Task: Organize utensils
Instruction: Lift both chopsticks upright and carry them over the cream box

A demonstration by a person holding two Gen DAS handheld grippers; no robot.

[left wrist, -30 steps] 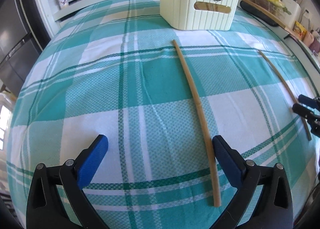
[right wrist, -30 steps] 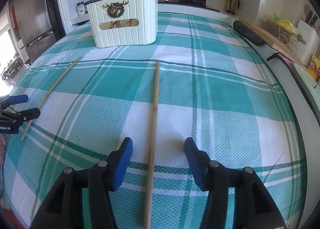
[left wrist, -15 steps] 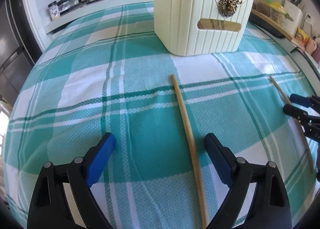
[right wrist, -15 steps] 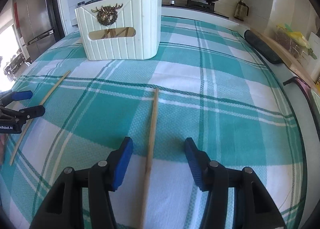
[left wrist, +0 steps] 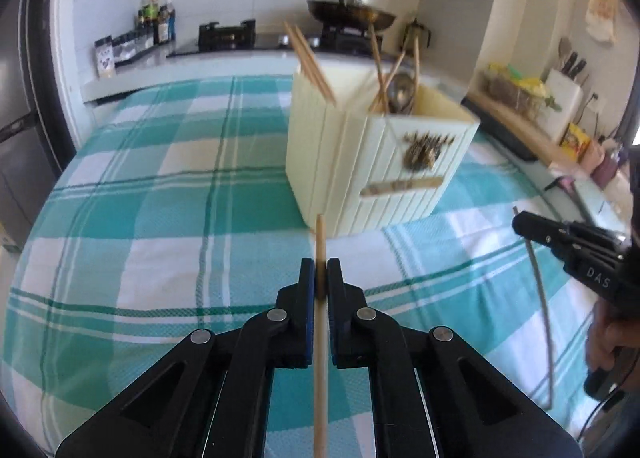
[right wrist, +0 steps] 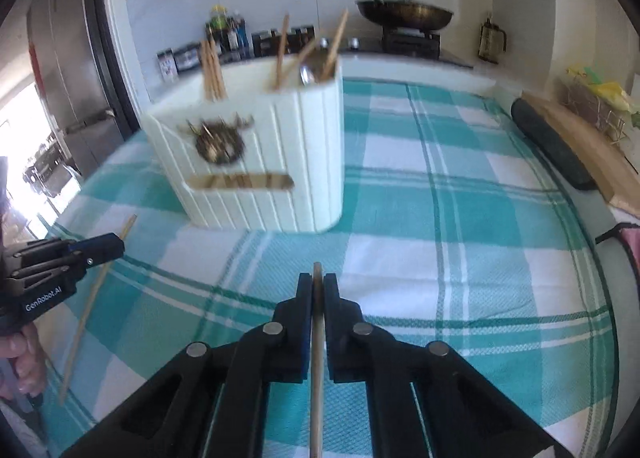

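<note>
My left gripper (left wrist: 319, 278) is shut on a long wooden chopstick (left wrist: 320, 238) and holds it lifted above the cloth, its tip pointing at the cream utensil holder (left wrist: 376, 166). My right gripper (right wrist: 317, 292) is shut on a second wooden chopstick (right wrist: 316, 378), also lifted, short of the same holder (right wrist: 260, 162). The holder stands upright on the table and holds several chopsticks and a metal spoon. Each gripper shows at the edge of the other's view, the right one (left wrist: 520, 223) and the left one (right wrist: 118, 244).
A teal and white plaid cloth (left wrist: 160, 198) covers the table. Behind it a counter carries a stove with a pan (right wrist: 404, 14) and bottles (left wrist: 156, 22). A dark roll and a wooden board (right wrist: 580, 146) lie along the right edge. A fridge stands at the left.
Both grippers have closed on their chopsticks and lifted them off the cloth. Both have moved forward, so the holder is much nearer and larger.
</note>
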